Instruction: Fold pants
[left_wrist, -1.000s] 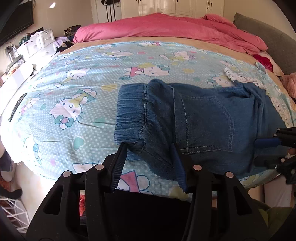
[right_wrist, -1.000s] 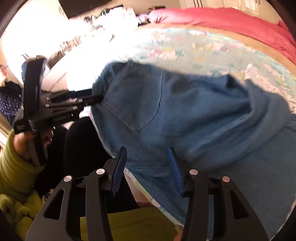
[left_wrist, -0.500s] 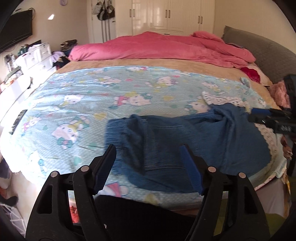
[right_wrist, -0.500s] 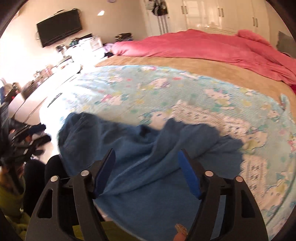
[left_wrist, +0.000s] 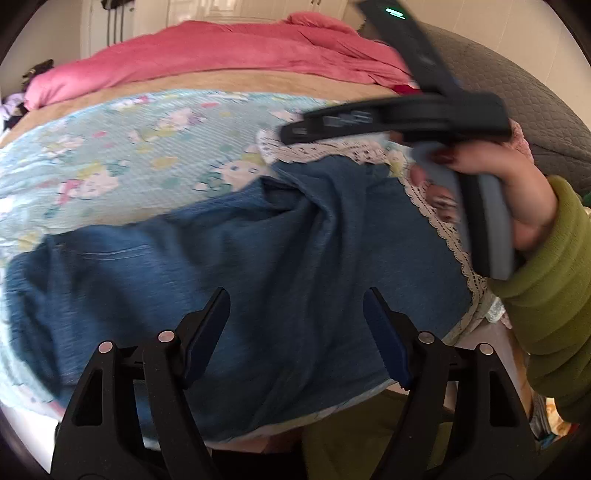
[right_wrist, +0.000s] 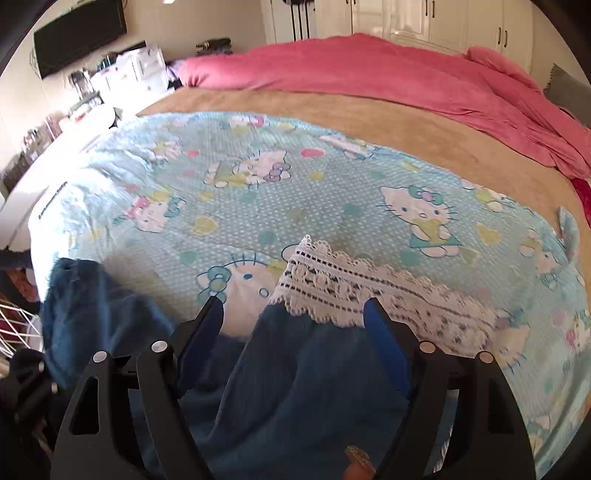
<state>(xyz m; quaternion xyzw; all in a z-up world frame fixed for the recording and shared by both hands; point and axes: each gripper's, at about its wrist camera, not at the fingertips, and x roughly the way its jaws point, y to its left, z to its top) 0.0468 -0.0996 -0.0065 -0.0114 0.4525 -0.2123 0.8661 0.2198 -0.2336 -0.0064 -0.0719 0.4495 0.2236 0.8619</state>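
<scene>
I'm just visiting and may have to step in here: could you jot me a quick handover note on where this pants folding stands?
Left tool: open, nothing pinched, above the blue jeans.
Right tool: jaws opening, nothing gripped; it hangs over denim near the white lace trim.
Things: the jeans lie rumpled along the near edge of the cartoon-cat bedspread; the lace piece lies beside them, its edge overlapping the denim.
Done: the jeans are set down, free of both tools; how many folds they hold I cannot tell.
Left: smooth the bunched denim, then probably fold further.

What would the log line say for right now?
step: regrasp | left tool: open, empty | right tool: opening, empty | pants: rumpled on bed
</scene>
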